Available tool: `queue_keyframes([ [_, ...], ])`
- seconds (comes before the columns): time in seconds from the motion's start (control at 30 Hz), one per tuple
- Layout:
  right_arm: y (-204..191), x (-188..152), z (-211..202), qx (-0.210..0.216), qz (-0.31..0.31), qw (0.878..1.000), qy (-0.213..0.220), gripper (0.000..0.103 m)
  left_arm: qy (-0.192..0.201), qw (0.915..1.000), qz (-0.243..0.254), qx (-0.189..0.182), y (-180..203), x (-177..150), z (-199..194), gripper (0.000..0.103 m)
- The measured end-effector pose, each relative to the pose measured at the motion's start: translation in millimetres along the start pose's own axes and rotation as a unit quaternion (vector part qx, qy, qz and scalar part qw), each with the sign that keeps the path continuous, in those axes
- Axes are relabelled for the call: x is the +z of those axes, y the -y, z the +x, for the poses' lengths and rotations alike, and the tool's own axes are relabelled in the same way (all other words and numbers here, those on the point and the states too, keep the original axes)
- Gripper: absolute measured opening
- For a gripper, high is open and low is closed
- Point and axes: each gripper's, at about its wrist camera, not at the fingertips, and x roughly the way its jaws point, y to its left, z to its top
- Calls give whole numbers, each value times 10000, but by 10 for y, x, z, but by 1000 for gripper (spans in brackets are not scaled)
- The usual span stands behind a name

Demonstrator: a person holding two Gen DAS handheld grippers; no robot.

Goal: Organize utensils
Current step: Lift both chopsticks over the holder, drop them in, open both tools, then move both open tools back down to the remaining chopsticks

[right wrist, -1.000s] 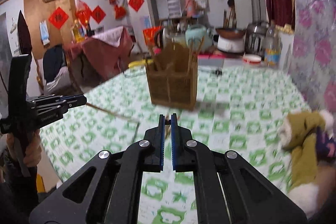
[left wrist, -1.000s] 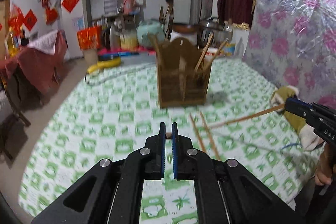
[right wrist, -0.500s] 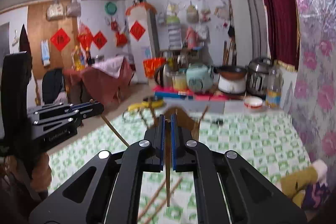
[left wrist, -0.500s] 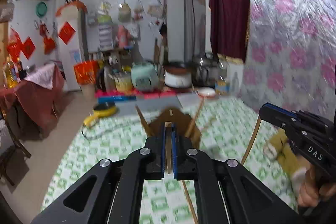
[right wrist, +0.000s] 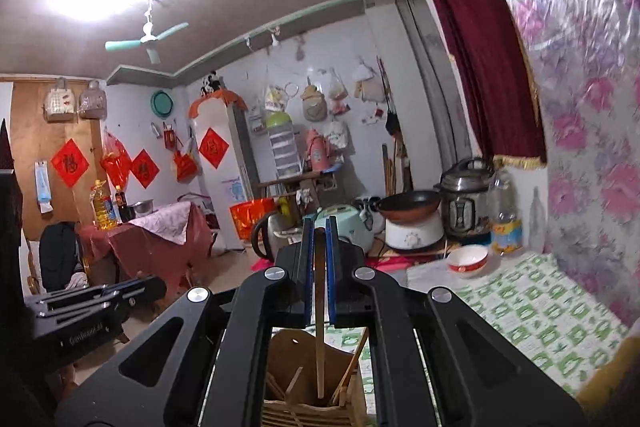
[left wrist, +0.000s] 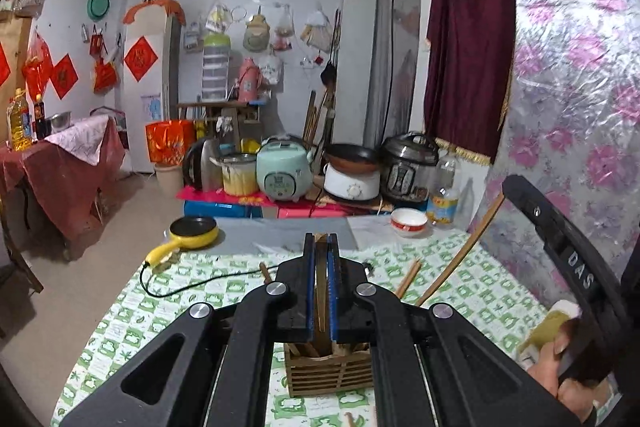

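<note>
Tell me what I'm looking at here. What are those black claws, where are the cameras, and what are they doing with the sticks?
There is no robot here: a person holds a black two-finger clamp in each hand, and a wide-angle camera on each clamp looks along its fingers. One picture comes from the left gripper, the other from the right gripper. Each is shut on a wooden chopstick, the right one's chopstick pointing down into a wooden holder that already has sticks in it. The holder stands on a table with a green-checked cloth. In the left view, the other clamp and the person's hand show at the right edge.
</note>
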Motion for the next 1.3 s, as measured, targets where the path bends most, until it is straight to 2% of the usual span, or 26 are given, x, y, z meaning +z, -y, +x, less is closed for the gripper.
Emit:
queue_keyframes([
  [0.23, 135, -190, 480, 134, 136, 9969, -769, 7, -574, 9983, -57, -76, -120, -137, 419, 6],
  [0.3, 114, -261, 591, 231, 93, 9932, -1134, 11, -787, 9969, 8, -48, -105, -191, 523, 6],
  [0.33, 121, -300, 621, 279, 143, 9907, -1322, 13, -888, 9960, -3, -45, -108, -230, 548, 12],
  [0.37, 137, -314, 630, 298, 211, 9898, -1377, 22, -950, 9955, -29, -48, -111, -252, 565, 21],
  [0.4, 148, -320, 627, 287, 251, 9896, -1387, 27, -943, 9955, -77, -36, -123, -266, 564, 52],
  [0.43, 166, -317, 614, 255, 268, 9899, -1367, 33, -861, 9962, -120, 14, -135, -267, 543, 69],
  [0.5, 192, -290, 558, 150, 258, 9916, -1259, 37, -670, 9975, -114, 213, -156, -256, 474, 71],
  [0.57, 201, -263, 498, 123, 258, 9925, -1191, 41, -614, 9978, -120, 203, -184, -239, 424, 74],
  [0.63, 201, -236, 436, 96, 264, 9935, -1100, 46, -495, 9981, -271, 244, -229, -207, 364, 92],
  [0.77, 152, -201, 340, 55, 180, 9953, -953, 62, -298, 9976, -443, 440, -303, -153, 255, 94],
  [0.83, 121, -189, 297, 43, 117, 9959, -895, 68, -248, 9970, -497, 540, -338, -136, 217, 97],
  [0.97, 39, -176, 171, -14, -88, 9972, -743, 80, -213, 9955, -589, 708, -372, -120, 188, 97],
  [1.2, -73, -227, -15, -116, -313, 9963, -798, 87, -143, 9944, -568, 877, -323, -197, 88, 97],
  [1.3, -122, -272, -91, -110, -343, 9956, -869, 89, -112, 9953, -449, 856, -322, -401, -7, 97],
])
